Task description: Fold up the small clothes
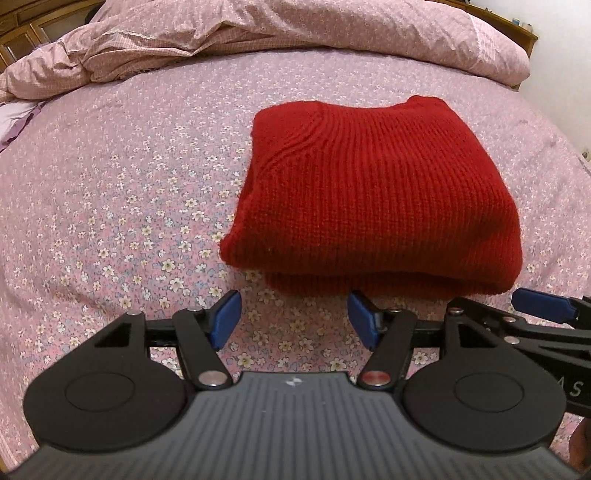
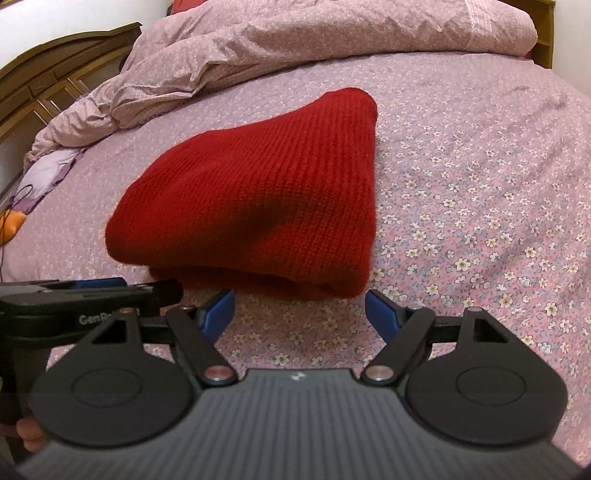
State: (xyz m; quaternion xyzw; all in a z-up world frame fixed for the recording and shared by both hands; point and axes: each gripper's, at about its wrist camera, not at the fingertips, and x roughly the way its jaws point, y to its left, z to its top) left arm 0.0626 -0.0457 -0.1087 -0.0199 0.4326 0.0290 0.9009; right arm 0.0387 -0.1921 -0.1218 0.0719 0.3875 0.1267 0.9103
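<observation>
Though near, sweater (image 1: 369,192) beyond tool (image 1: 293,319).

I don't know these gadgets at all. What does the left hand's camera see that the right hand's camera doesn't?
Only the left wrist view shows the red knit sweater's ribbed neckline along its far edge, and the right gripper's blue fingertip poking in from the side.

Only the right wrist view shows the dark wooden headboard, a purple printed cloth and the left gripper's black body.

Both show the folded sweater on the floral bedsheet, the rumpled pink quilt behind it, and open blue-tipped jaws holding nothing.
</observation>
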